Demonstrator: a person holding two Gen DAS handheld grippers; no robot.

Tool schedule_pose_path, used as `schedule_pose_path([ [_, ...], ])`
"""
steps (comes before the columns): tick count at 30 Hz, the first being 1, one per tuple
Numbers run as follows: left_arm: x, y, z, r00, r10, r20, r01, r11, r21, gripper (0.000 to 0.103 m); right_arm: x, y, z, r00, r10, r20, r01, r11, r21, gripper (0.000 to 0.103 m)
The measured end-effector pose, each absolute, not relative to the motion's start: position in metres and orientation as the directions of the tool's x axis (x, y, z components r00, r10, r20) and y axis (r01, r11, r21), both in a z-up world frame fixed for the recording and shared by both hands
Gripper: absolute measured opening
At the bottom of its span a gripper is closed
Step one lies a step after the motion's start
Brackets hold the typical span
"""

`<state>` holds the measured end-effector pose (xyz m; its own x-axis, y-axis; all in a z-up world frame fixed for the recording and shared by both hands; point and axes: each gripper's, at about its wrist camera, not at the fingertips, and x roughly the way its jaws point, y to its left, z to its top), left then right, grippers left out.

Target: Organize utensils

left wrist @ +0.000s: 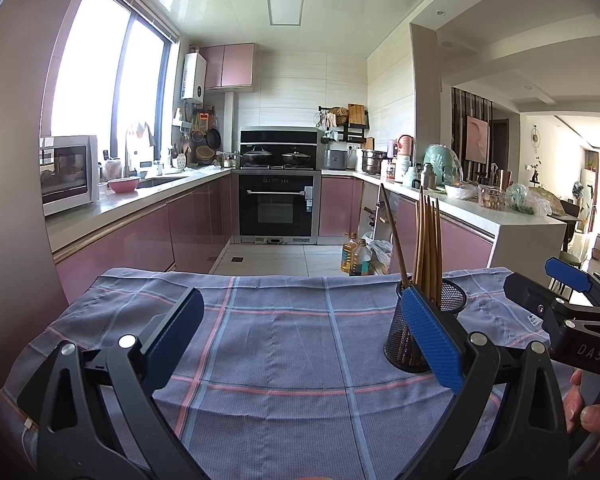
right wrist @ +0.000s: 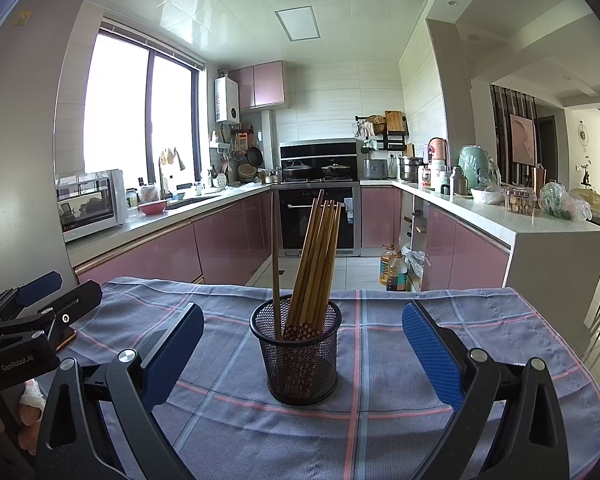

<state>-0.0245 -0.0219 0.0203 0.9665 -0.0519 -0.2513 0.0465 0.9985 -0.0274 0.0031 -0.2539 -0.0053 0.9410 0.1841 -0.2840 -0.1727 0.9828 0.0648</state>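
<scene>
Chopsticks (right wrist: 314,264): bundle upright in black mesh cup (right wrist: 298,360), frame centre, on checked cloth (right wrist: 400,420). Right gripper (right wrist: 302,354): level, jaws wide apart, nothing held, cup betw. pads. Left gripper (left wrist: 302,344): level, wide open, empty; cup at its right pad.

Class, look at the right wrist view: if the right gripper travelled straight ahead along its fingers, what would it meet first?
Most likely the black mesh holder of chopsticks, which stands centred between the open right gripper fingers on the checked cloth; exact depth is unclear.
</scene>
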Motion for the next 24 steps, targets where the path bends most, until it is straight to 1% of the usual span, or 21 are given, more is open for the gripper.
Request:
schedule_pose_path([
  [24, -0.0246, -0.0221, 0.0207, 0.967, -0.052, -0.251, 0.047, 0.999, -0.028, 0.097, 0.0024, -0.2541, -0.0056, 0.941, 0.183, -0.285, -0.171, 0.983, 0.067, 0.096],
])
